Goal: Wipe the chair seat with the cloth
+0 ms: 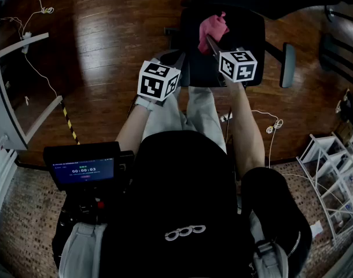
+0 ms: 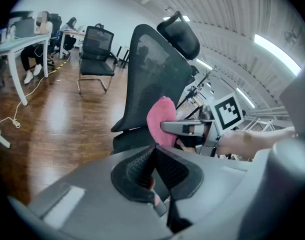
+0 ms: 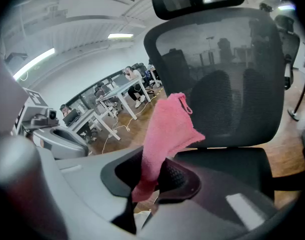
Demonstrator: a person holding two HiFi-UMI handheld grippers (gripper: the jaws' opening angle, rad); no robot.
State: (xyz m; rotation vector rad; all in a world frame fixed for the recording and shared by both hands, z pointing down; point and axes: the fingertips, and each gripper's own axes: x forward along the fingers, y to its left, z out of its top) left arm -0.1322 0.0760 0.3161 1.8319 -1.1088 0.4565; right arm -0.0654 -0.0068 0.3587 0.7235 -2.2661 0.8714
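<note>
**Pink cloth held in the right gripper over the chair seat, wiping not yet begun**

The pink cloth (image 3: 168, 129) looks like soft terry and flops in a loose fold. I judge it light, limp and easy to grip, best taken by a bunched end so the free part can lie flat on the surface. The fingers of the right gripper (image 3: 151, 184) are clamped on one end of it. In the head view it sits at 12 o'clock from the person, over the black chair seat (image 3: 227, 164) and apparently not touching it, with the mesh backrest (image 3: 227, 84) beyond. The left gripper (image 1: 181, 59), at 8 o'clock of the cloth, has its fingers together on nothing. No container shows.
</note>
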